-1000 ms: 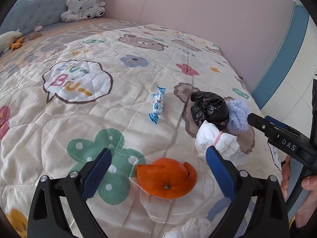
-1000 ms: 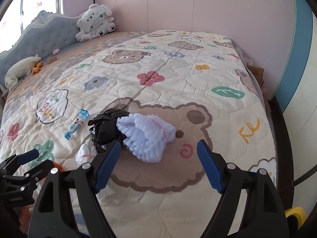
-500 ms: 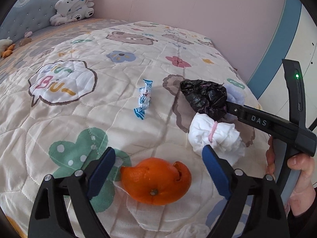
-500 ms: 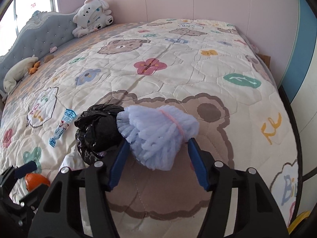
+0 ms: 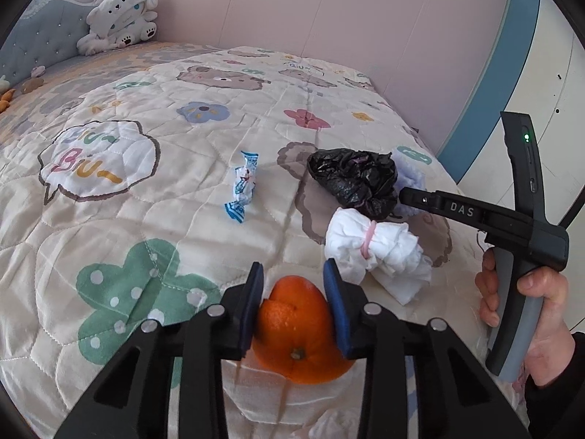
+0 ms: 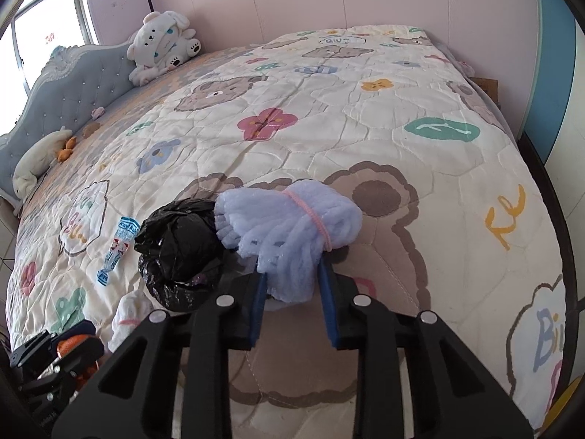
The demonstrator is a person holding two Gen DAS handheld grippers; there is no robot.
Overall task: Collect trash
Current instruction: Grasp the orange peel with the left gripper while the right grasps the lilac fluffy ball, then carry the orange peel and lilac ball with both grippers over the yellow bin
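Note:
My left gripper is shut on an orange peel lying on the quilt near the bed's front edge. My right gripper is shut on a pale blue fluffy bundle tied with a pink band; that gripper also shows in the left wrist view. A crumpled black plastic bag lies just left of the blue bundle. A white cloth bundle with a pink band lies between the bag and the peel. A blue-white candy wrapper lies further left.
A quilted bedspread covers the bed. A white plush toy leans on the grey headboard. Another plush lies by the headboard. The pink wall runs along the far side; the bed edge drops off at the right.
Both grippers have closed: the left on the orange peel, the right on the blue bundle. Both moved forward to their objects.

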